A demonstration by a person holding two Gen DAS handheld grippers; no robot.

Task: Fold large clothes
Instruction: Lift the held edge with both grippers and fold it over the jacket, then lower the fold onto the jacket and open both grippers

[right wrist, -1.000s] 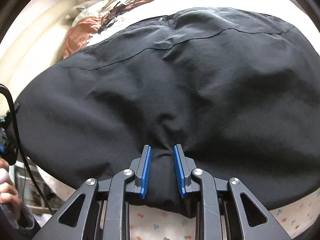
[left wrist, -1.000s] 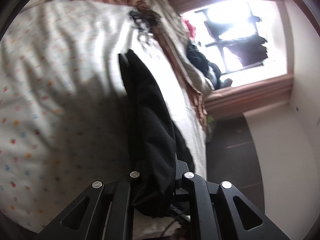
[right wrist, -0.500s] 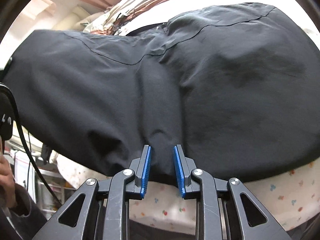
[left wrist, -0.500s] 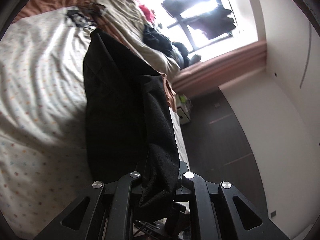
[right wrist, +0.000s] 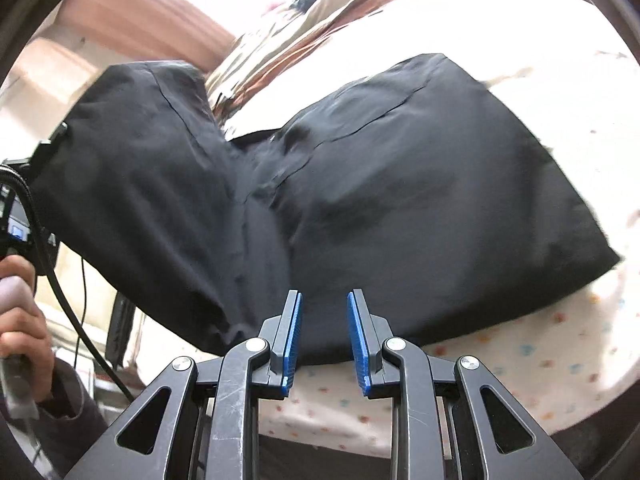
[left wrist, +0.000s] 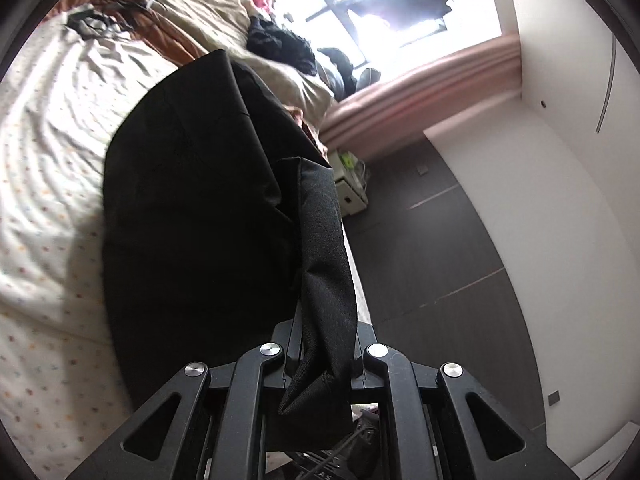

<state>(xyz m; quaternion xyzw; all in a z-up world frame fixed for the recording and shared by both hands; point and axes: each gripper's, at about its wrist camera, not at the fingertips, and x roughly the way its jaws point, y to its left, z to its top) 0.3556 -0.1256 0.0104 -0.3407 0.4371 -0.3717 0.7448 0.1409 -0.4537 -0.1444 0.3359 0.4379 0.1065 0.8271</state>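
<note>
A: What has changed in the left wrist view?

B: The black garment (left wrist: 192,208) fills far more of the middle of the frame than a second ago, when it was a narrow dark strip. It now spreads wide over the dotted bed sheet (left wrist: 44,208) on the left side. The window (left wrist: 384,4) has swung from the right side to the top, and more of the dark floor (left wrist: 432,264) shows at the right.

A: And the left gripper (left wrist: 326,344)?

B: Clamped on a bunched fold of the garment, as before; the cloth hangs out below the jaws at bottom centre.

A: The right wrist view?

B: A second ago the garment covered nearly the whole frame as one sheet. Now its left part is lifted toward the upper left, and a gap there shows the brown and beige quilt (right wrist: 304,40). The right part lies on the sheet.

A: The right gripper (right wrist: 324,336)?

B: Its blue pads (right wrist: 294,332) stand a little apart with the garment's near edge between them, pinched as before. At the left edge, the person's hand (right wrist: 20,320) grips the other handle.
</note>
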